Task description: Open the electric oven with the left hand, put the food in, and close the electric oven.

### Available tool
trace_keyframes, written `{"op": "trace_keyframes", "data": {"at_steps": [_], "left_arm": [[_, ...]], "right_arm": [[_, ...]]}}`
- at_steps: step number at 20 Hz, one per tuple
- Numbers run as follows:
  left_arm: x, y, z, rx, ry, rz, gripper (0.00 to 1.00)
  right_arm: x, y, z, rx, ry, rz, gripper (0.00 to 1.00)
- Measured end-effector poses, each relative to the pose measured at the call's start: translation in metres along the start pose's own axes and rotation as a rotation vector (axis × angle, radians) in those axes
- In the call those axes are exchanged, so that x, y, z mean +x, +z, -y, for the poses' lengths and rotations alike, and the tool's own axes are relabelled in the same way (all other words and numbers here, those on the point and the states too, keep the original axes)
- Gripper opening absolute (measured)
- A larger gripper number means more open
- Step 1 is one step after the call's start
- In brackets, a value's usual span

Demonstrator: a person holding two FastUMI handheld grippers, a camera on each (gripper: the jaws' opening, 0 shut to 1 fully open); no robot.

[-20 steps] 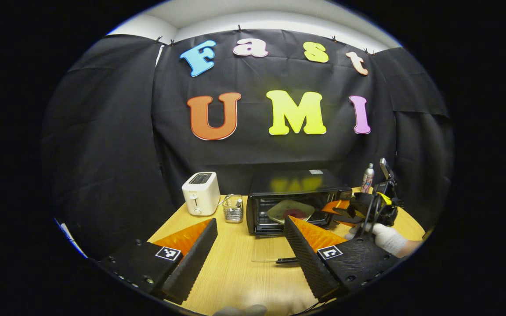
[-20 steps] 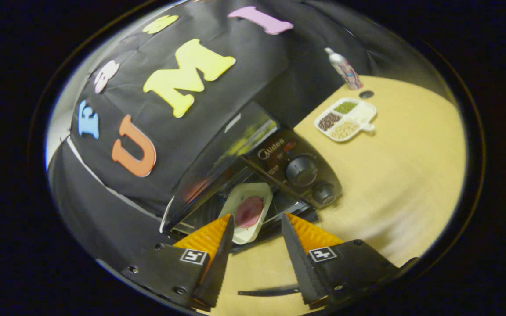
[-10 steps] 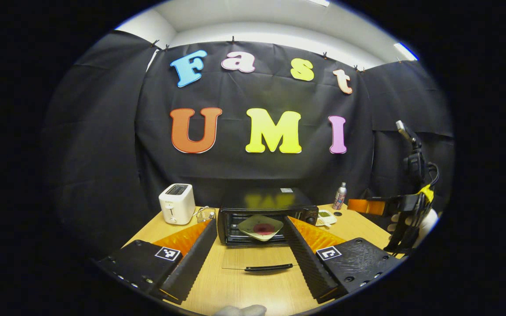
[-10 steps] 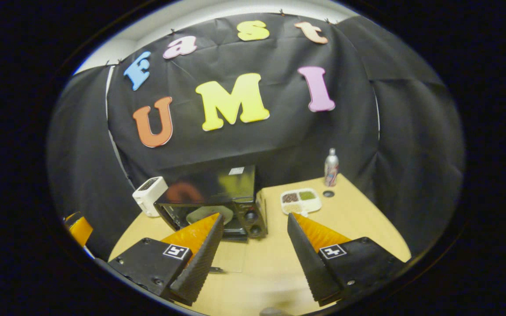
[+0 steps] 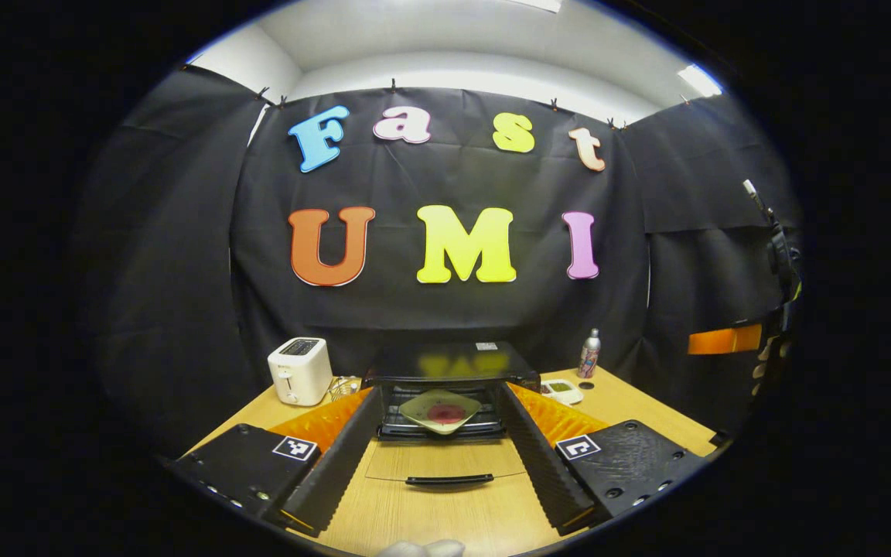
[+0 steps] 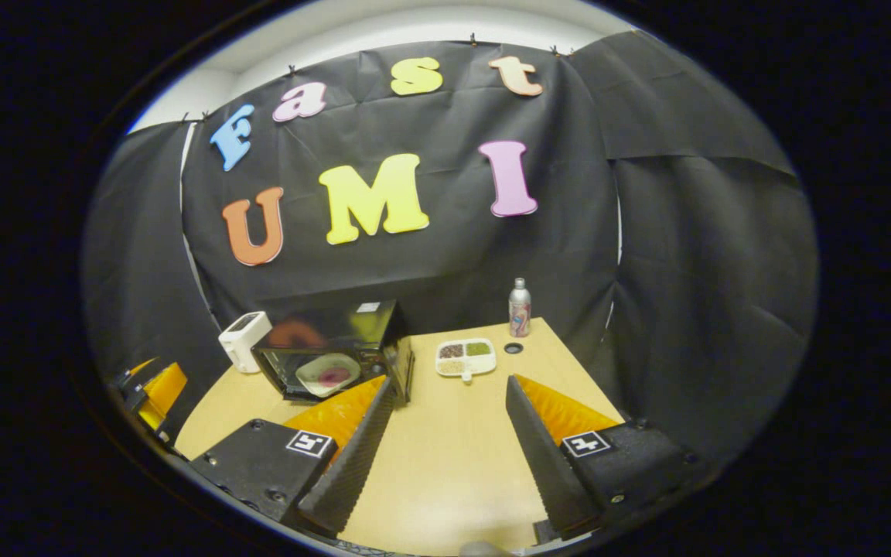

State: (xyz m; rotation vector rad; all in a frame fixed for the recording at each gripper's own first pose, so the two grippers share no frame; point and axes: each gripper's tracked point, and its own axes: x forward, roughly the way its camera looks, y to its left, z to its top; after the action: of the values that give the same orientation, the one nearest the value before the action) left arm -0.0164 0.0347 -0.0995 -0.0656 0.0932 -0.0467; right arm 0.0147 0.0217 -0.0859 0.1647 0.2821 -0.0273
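Observation:
The black electric oven (image 5: 445, 362) stands at the back of the wooden table, its glass door (image 5: 445, 462) lying flat open with the handle (image 5: 449, 480) toward me. A pale plate with reddish food (image 5: 441, 410) rests on the rack inside. My left gripper (image 5: 438, 393) is open and empty, a short way in front of the door, its fingers framing the oven. My right gripper (image 6: 449, 381) is open and empty, well back and to the right of the oven (image 6: 333, 344); the plate (image 6: 328, 374) shows inside. Its orange finger (image 5: 724, 339) appears at the far right.
A white toaster (image 5: 300, 371) and a small wire holder (image 5: 345, 384) stand left of the oven. A divided white tray of grains (image 6: 465, 357), a small dark cap (image 6: 513, 348) and a metal bottle (image 6: 520, 308) sit to its right. The left gripper (image 6: 155, 387) shows at the left edge.
My right gripper drew back from the oven mouth and swung out to the right, leaving the plate inside. My left gripper backed off and centred on the open oven.

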Motion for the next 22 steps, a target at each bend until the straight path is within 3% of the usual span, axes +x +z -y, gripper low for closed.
{"op": "trace_keyframes", "data": {"at_steps": [7,13,22], "left_arm": [[0.024,-0.124,0.018,-0.011,0.037,-0.242,0.97],[0.047,-0.208,0.025,-0.012,0.045,-0.414,0.97],[0.085,-0.265,0.024,-0.033,0.047,-0.533,0.97]], "right_arm": [[-0.022,0.001,0.055,-0.01,-0.058,-0.013,0.93],[-0.033,-0.005,0.078,0.002,-0.096,-0.019,0.93],[-0.034,-0.021,0.096,0.023,-0.162,-0.055,0.93]]}}
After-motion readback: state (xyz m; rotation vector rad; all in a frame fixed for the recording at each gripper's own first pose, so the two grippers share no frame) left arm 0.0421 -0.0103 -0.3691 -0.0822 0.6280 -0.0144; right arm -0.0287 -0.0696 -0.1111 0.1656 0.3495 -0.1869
